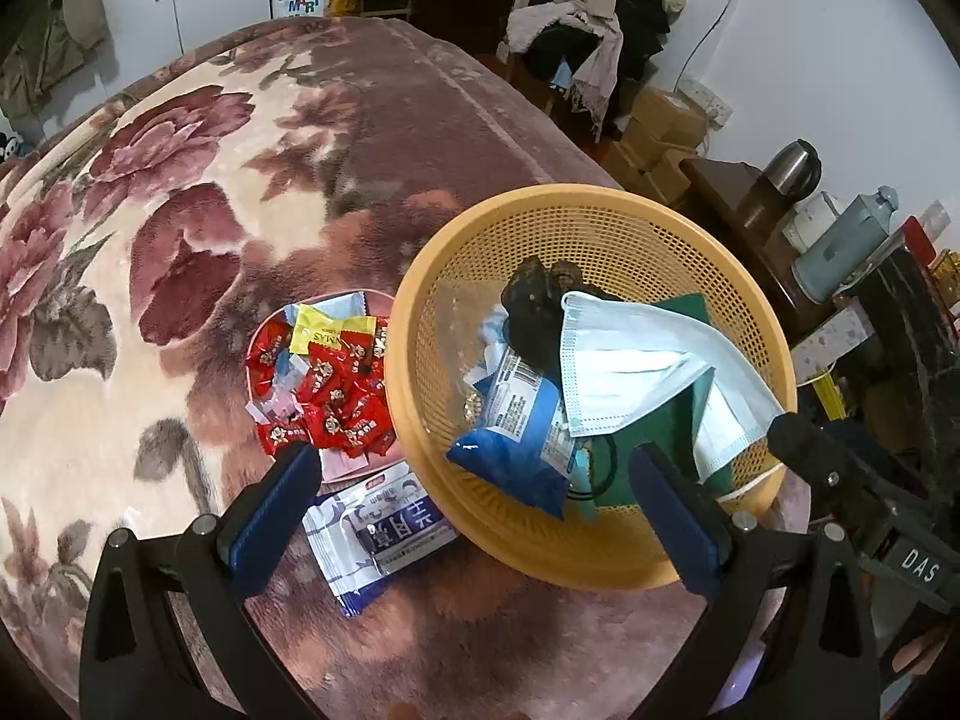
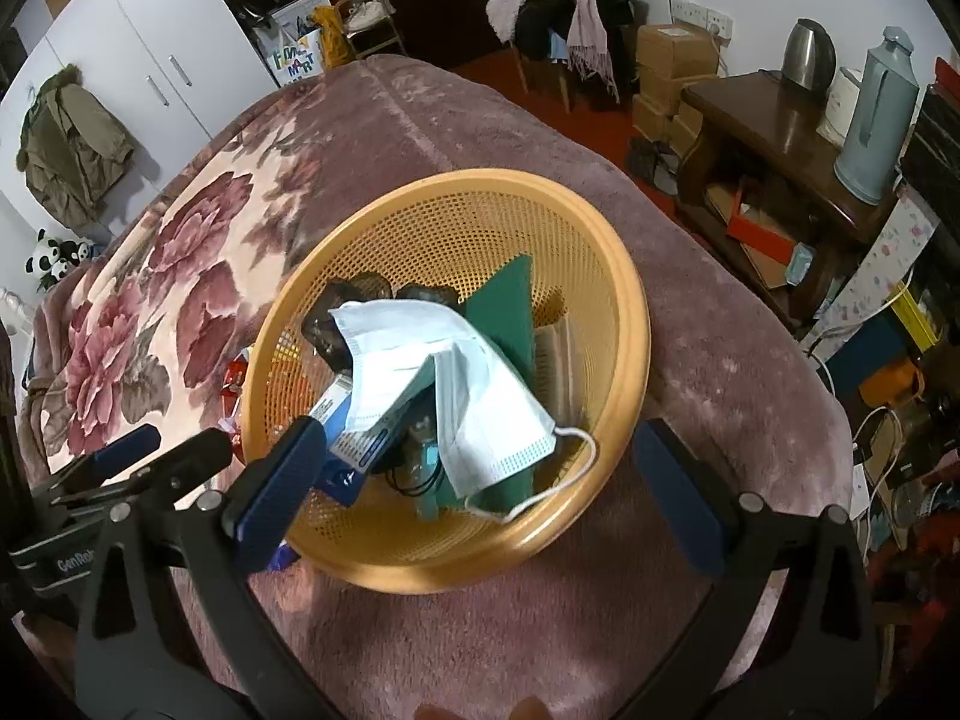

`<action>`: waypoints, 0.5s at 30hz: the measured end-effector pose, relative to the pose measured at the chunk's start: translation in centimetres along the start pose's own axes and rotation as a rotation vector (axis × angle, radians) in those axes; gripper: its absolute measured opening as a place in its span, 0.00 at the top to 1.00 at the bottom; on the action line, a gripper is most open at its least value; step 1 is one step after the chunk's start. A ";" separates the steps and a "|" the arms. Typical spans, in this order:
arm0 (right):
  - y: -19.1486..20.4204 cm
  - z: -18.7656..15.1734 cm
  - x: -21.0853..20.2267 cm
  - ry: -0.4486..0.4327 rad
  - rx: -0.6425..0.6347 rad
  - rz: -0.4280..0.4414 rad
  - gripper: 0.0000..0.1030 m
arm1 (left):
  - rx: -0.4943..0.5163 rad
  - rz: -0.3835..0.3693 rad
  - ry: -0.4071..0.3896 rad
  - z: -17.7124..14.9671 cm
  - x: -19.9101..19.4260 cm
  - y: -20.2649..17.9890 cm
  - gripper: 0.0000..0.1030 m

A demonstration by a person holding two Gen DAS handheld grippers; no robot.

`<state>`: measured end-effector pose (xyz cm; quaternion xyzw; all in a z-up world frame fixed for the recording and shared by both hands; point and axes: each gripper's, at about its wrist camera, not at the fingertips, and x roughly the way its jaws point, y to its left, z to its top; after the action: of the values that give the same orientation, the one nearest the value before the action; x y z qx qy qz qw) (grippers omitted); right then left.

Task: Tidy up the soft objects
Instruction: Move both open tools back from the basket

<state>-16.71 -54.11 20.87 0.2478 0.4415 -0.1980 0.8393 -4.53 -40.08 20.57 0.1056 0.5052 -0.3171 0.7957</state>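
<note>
Masks and packets are piling up in the orange basket (image 1: 591,198) on the flowered blanket (image 1: 180,192), and we are hovering both tools over it. We are holding the left gripper (image 1: 474,495) spread as wide as it goes, with nothing between its pads; one finger is hanging over the basket's near rim, the other over the pink tray of red candies (image 1: 327,384). We are keeping the right gripper (image 2: 477,483) just as wide and just as empty, straddling the basket's near edge. The pale blue face mask (image 2: 432,372) is lying on top of the heap, draped over a green pouch (image 2: 507,306) and a blue packet (image 1: 516,432), its ear loop (image 2: 570,468) trailing toward the rim. A white and blue sachet (image 1: 384,531) is lying outside on the blanket, touching the basket's wall just beside the tray.

We are judging the risks from here. The basket is sitting tilted on soft bedding, so a finger pressing its rim could tip it and spill the heap. The loose loop could snag a pad as we are pulling away. Reaching for the sachet, we could be pinching blanket pile instead, or nudging the candy tray.
</note>
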 end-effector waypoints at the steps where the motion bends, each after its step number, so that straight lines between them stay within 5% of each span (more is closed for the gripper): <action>1: 0.0 -0.1 0.0 0.001 0.000 0.002 0.00 | 0.000 -0.004 0.001 -0.1 -0.1 0.0 0.00; 15: 0.9 -1.4 -0.9 -0.037 -0.024 -0.025 0.00 | -0.005 -0.029 0.008 -1.5 -0.8 0.2 0.01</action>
<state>-17.56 -52.44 21.14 0.2284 0.4315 -0.2078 0.8476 -5.77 -38.86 20.52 0.0977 0.5108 -0.3270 0.7890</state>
